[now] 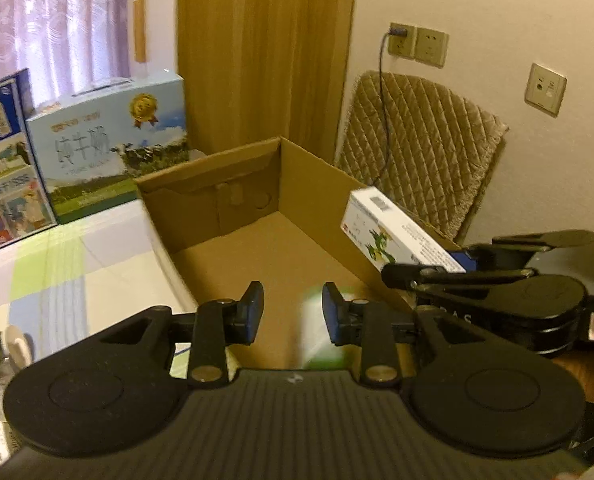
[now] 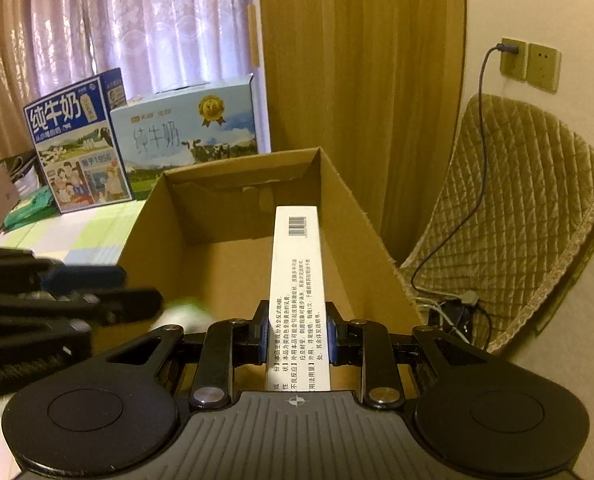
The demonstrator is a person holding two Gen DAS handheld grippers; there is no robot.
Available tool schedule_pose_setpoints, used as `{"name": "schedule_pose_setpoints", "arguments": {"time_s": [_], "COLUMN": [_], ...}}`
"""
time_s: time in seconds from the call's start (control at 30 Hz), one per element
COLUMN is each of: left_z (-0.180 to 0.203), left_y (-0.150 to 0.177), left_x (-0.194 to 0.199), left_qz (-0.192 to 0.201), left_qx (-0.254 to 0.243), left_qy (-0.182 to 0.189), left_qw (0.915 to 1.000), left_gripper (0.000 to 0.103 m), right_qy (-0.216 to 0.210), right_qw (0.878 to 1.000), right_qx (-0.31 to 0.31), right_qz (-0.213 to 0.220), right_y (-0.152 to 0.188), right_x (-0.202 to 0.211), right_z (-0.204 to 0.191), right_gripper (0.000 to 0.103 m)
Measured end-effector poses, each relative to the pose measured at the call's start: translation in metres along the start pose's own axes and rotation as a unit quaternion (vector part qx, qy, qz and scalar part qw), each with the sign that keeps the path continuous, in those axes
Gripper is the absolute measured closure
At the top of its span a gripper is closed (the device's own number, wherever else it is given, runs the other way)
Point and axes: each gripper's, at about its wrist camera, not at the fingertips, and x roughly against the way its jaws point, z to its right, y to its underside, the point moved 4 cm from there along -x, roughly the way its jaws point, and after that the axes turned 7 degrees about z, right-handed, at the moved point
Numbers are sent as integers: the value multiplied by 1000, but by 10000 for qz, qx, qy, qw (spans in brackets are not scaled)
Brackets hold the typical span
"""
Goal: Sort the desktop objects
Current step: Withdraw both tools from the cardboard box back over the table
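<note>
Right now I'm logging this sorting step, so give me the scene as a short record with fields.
left gripper: jaws open, empty, over the cardboard box
right gripper: jaws shut on the white carton
white carton: long, barcode end pointing into the box
blurred green-white object: in motion below the left gripper, identity unclear
behind box: two milk cartons

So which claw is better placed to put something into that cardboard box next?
The right claw. It is shut on the white carton, which already points out over the cardboard box. The left claw is open with nothing gripped; a blurred green-white thing shows beneath it.
</note>
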Motion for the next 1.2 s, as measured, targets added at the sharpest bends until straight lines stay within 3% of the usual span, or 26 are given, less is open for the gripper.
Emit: {"name": "schedule_pose_setpoints", "arguments": {"time_s": [0.3,0.53,1.0,1.2], "left_z": [-27,-36,-59,-82], "left_y": [13,28,56,73], "left_x": [40,63,109,146], "left_qz": [119,110,57,84], "left_qx": [252,370,507,547], "left_qy": [-255,-326,-591,-845], "left_qw": [9993,9987,9969,9949], "left_gripper": [70,70,63,51], "right_qy": [-243,-216,-125,-290], "right_qw": [9997,9997,9997,9984], "right_qx": [-52,-31,-83,-63], "right_qz": [21,106,167,476], "right_y": [-2,-3,7,-5], "right_x": [-4,3,38,72], "right_z": [-14,-16,-16,-38], "right_gripper": [79,50,40,28]}}
